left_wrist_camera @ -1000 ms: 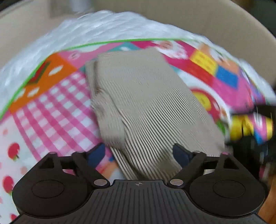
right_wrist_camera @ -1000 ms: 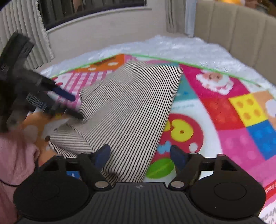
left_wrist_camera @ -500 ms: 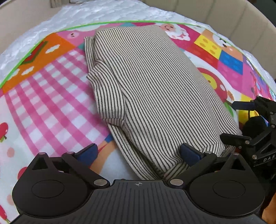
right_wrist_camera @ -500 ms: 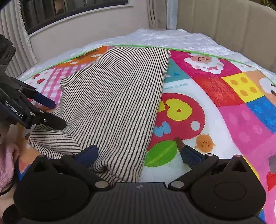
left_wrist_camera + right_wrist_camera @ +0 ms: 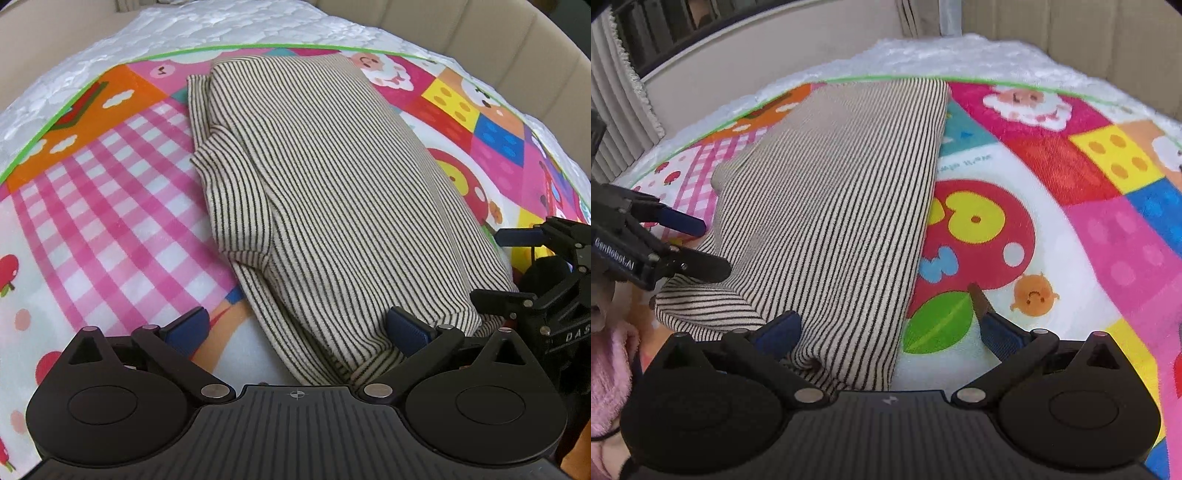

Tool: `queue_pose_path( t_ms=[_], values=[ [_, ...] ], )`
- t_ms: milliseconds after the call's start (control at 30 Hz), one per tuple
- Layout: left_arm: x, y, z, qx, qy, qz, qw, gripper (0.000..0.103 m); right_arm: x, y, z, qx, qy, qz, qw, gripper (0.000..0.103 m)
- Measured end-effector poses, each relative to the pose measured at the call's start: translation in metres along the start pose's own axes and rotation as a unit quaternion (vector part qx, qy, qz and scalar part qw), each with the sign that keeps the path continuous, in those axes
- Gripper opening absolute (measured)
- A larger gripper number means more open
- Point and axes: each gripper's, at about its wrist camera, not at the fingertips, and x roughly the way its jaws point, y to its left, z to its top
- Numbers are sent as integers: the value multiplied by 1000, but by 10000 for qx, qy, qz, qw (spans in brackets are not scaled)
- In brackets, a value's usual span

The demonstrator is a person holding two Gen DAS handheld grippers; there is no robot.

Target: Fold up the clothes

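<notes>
Left wrist view: both tools, left tool [image 5: 295,328] and right tool [image 5: 886,328], gape wide, empty, at striped garment [image 5: 332,184].

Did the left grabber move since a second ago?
Yes. In the right wrist view, the left gripper has dropped from up above the striped garment to its near-left edge, low against the colourful play mat, jaws open.

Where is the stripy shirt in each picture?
Left wrist view: the striped shirt fills the middle, running from the top down to the left gripper.
Right wrist view: the striped shirt lies left of middle.
Shared landmark: the red apple with a yellow face on the mat, by the shirt's edge.
</notes>
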Motion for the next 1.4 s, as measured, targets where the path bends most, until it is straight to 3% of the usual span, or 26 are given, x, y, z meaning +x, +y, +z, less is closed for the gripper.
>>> queue_pose_path(
  t_ms=[200,400,567,633,700,767,833,867,1000,1067,1167,1267,1300,1333,1400],
  values=[
    [1,1,-1,-28,0,-20,10000,103,-2,10,-2,-188,-157,-219,9995,103],
    [1,4,0,-80,-7,-58,10000,103,-9,27,-9,-568,-820,-622,9931,103],
    [-3,12,1,-219,-150,3,9996,103,-6,8,1,46,-363,-272,9990,103],
    [-7,18,3,-369,-283,81,9989,103,-13,17,1,-384,-398,-436,9975,103],
    [-11,25,5,-518,-415,159,9977,103,-30,40,1,-1453,-677,-827,9836,97],
    [-15,32,6,-667,-548,238,9960,103,-48,66,-6,-2587,-965,-1148,9542,82],
    [-19,39,8,-815,-680,316,9938,103,-60,83,-7,-3002,-916,-863,9455,64],
    [-22,43,9,-889,-746,355,9926,103,-63,93,-8,-3124,-774,-572,9451,61],
    [-24,46,13,-942,-871,412,9909,103,-52,130,-22,-3610,-602,-9,9306,62],
    [-24,43,13,-871,-876,406,9915,103,-35,144,-29,-3840,-557,10,9216,71],
    [-27,41,11,-817,-916,401,9916,103,-13,158,-42,-4323,-551,-190,8998,73],
    [-30,41,10,-788,-989,370,9913,103,-4,168,-56,-4920,-716,-441,8665,73],
    [-31,41,10,-777,-1009,354,9912,103,-4,169,-56,-4907,-728,-465,8670,69],
    [-32,40,10,-766,-1027,339,9912,103,-4,168,-53,-4822,-713,-508,8717,53],
    [-33,39,10,-736,-1053,314,9912,103,-8,163,-42,-4542,-702,-447,8870,47]
  ],
)
